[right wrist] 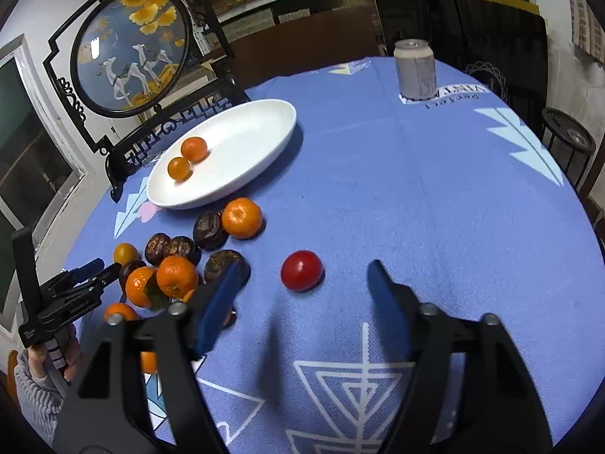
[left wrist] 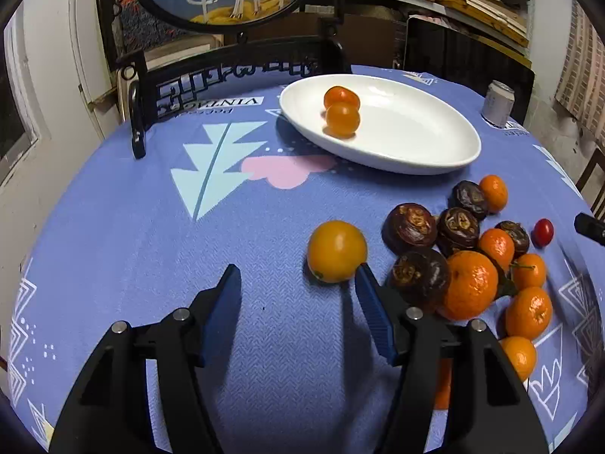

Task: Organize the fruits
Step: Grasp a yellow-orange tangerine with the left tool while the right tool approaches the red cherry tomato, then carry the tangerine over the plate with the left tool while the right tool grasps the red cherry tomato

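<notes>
From the left wrist, the left tongs [left wrist: 298,276] stand apart and empty over the blue tabletop [left wrist: 151,227], a yellow-orange fruit [left wrist: 336,251] touching the right finger's tip. From the right wrist, the right tongs [right wrist: 308,270] gape around nothing, a red tomato [right wrist: 301,270] just beyond them; two small oranges [right wrist: 187,159] lie in the white dish [right wrist: 257,143] far left.

On the worktop [right wrist: 416,189], a plate [right wrist: 257,128] serves as the landmark, with two small round fruits [right wrist: 187,159] lying in it, touching each other. Just before the plate sits a heap of tangerines and dark fruits [right wrist: 177,261]. A lone tomato [right wrist: 301,270] lies apart, before and right of the plate. A can [right wrist: 415,70] stands well right and behind it, and a framed round screen [right wrist: 130,64] stands behind and to the plate's left.
</notes>
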`<state>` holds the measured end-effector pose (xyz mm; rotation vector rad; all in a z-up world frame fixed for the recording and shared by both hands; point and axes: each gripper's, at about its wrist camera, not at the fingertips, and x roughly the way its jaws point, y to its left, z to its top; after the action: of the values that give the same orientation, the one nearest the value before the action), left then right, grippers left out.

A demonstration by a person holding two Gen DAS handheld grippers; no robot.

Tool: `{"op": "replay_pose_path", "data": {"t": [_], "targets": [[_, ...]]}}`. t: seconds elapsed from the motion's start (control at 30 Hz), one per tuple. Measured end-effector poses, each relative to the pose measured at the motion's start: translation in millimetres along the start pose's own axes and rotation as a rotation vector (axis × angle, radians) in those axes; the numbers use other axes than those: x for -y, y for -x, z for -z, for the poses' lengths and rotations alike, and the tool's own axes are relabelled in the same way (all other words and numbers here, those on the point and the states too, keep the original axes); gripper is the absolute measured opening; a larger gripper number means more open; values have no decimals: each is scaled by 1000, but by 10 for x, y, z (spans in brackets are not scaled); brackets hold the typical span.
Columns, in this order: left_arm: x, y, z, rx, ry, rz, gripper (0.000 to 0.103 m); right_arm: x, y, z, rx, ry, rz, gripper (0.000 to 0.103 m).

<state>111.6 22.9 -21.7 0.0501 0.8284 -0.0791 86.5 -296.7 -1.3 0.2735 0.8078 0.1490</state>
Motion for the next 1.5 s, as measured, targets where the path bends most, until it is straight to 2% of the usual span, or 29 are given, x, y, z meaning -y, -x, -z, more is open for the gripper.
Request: {"op": "replay_pose_path", "data": {"t": [0.07,0.17,0.33,0.6,0.67,0.8,0.87,1.13,1.27,1.43,1.5], "targets": [[12,3,-6,10,-4,-2,61,19,-52,5,-19,-5,4,57],[43,2,-3,20,-19,-2,55,4,-132,30,-46,0,11,49],[113,-6,-9,29,-43,7,47,-78,-270,62,-79,37,33,41],[187,-69,-41,27,-69,1,45,-67,-363,63,-97,37,48,37],[209,-96,-35,14,-77,9,39,-68,-380,67,-102,38,45,35],[194,-102,-30,10,-69,22,38,-87,-388,76,-102,49,49,34],[164,-99,-31,9,-54,37,37,-91,-388,75,-102,49,38,28],[95,-78,-25,7,-24,44,37,-131,-385,88,-87,73,49,27],[86,0,-47,36,-21,36,37,-70,-321,63,-63,52,55,26],[85,108,-255,68,8,58,37,-69,-168,-39,-17,23,23,26],[118,111,-436,68,14,81,37,-196,-165,-177,-22,53,2,18]]}}
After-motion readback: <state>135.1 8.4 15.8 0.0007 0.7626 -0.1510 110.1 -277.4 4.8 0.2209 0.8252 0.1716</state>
